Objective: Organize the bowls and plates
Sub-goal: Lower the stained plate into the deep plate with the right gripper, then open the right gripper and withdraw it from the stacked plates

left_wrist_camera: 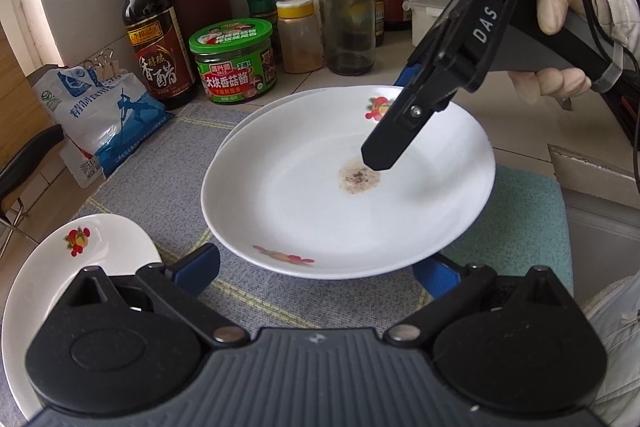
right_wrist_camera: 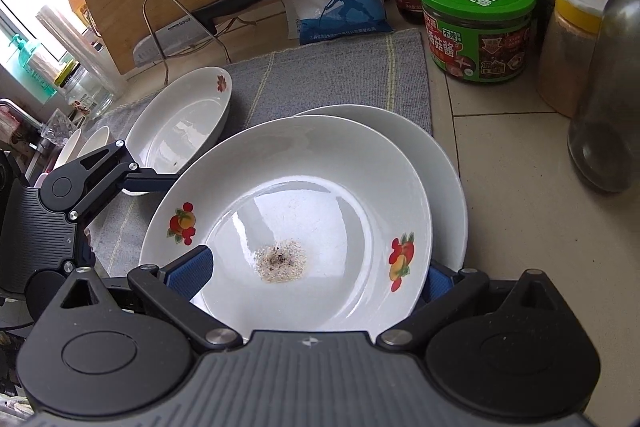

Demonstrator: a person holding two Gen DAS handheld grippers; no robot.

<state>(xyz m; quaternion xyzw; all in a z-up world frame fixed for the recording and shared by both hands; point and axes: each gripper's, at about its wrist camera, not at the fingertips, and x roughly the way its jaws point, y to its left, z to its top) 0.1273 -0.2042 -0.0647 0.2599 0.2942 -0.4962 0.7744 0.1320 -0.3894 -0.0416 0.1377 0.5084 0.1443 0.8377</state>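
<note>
1. We see the right gripper gripping the near rim of the upper plate, one finger inside the dish and one under it. The upper plate sits over the lower plate on the grey mat, tilted, its far rim toward the mat.
2. The left gripper has its jaws wide apart and holds nothing; in its view the upper plate's near edge lies between the blue fingertips.
3. Judging by the rim-only hold, the glazed plate can slip or pivot out of the jaws, and it would strike the lower plate.
4. The speckled residue at the plate's centre can slide or spill if the tilt grows.
5. The two grippers sit close; we judge a collision likely if both move in on the same rim.
6. The sauce jar and the glass bottle stand just beside the stack, so a wide swing of the plate could knock them.
7. A third dish lies on the mat to the left, near the left gripper, and could be nudged.
</note>
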